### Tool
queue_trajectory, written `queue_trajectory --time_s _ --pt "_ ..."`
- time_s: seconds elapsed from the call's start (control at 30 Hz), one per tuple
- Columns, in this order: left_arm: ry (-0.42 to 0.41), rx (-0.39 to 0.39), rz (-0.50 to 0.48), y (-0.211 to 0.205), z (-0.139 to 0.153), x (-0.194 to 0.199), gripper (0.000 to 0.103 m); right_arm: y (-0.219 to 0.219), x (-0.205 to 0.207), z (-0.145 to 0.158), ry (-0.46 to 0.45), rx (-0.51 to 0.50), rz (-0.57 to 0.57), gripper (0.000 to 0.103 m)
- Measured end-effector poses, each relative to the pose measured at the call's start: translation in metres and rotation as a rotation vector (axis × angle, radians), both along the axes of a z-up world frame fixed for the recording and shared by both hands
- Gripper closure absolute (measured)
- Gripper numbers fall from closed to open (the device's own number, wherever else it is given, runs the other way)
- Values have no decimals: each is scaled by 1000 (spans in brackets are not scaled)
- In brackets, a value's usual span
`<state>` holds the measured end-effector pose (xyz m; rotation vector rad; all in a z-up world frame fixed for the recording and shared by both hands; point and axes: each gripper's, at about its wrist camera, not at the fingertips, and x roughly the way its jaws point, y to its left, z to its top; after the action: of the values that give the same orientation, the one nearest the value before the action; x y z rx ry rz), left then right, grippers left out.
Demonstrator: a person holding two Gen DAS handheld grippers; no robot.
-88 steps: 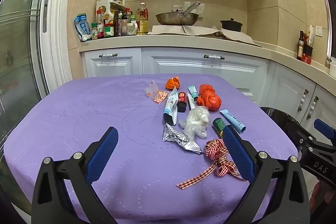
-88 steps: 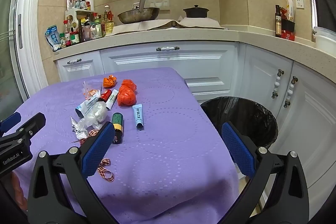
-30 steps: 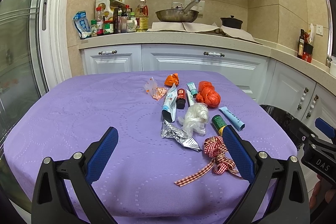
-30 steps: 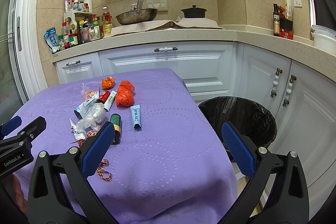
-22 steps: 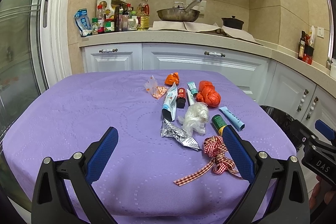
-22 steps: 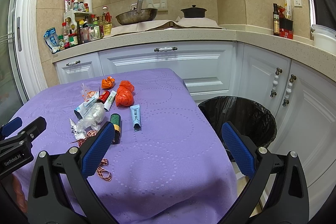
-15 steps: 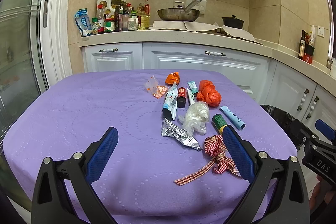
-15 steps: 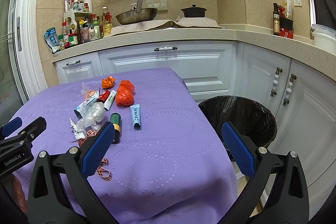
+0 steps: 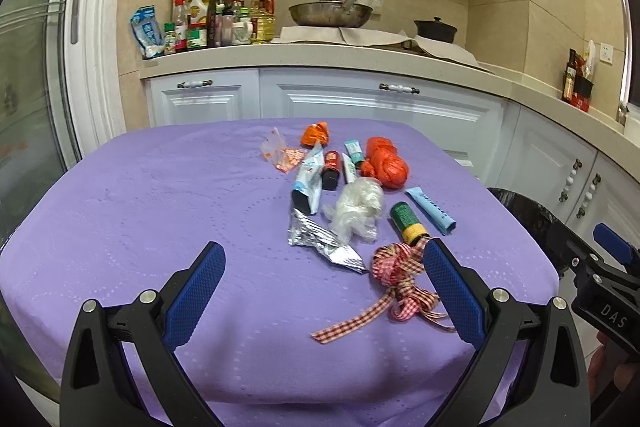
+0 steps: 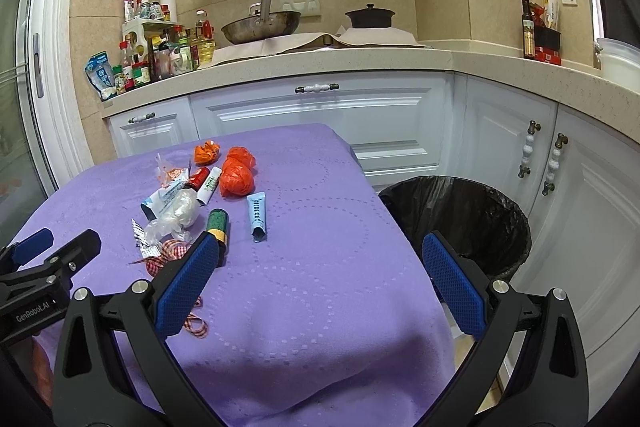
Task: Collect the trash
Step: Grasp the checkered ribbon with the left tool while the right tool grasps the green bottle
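Trash lies in a loose cluster on the purple tablecloth (image 9: 160, 211): a red checked ribbon (image 9: 396, 279), a silver foil wrapper (image 9: 320, 239), a clear plastic wad (image 9: 356, 207), a green cylinder (image 9: 406, 223), a light blue tube (image 9: 430, 209) and a red plastic bag (image 9: 386, 169). My left gripper (image 9: 322, 285) hovers open just short of the foil and ribbon, holding nothing. My right gripper (image 10: 320, 279) is open over the table's right front part, with the green cylinder (image 10: 218, 223) and blue tube (image 10: 257, 213) ahead to its left. A black-lined bin (image 10: 456, 223) stands on the floor right of the table.
White cabinets (image 10: 320, 115) and a stone counter (image 10: 360, 57) run behind the table and along the right wall. On the counter sit a wok (image 10: 260, 25), a black pot (image 10: 370, 17) and a rack of bottles (image 10: 156, 55). A glass door (image 9: 28, 99) is at the left.
Both views have shifted only slightly; the left gripper sits marginally higher over the table. The trash has not moved and both grippers stay open.
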<state>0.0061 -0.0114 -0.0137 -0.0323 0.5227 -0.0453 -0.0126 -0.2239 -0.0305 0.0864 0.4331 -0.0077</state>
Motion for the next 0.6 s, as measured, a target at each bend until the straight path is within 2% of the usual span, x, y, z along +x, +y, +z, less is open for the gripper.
queue_trajectory --time_s 0.27,0.3,0.4,0.53,0.6 --pt "13 51 -51 -33 -14 5 8 -18 3 -10 13 18 -26 3" --pt "17 61 -56 -37 -17 6 11 -21 3 -11 15 22 -27 3" --pt "42 100 -70 -51 -24 13 40 -31 5 -16 23 40 -33 3" --pt "69 107 -61 -59 -35 20 40 -40 7 -20 30 57 -35 4" --pt "80 111 -60 -62 -38 23 44 -43 8 -23 35 65 -35 4"
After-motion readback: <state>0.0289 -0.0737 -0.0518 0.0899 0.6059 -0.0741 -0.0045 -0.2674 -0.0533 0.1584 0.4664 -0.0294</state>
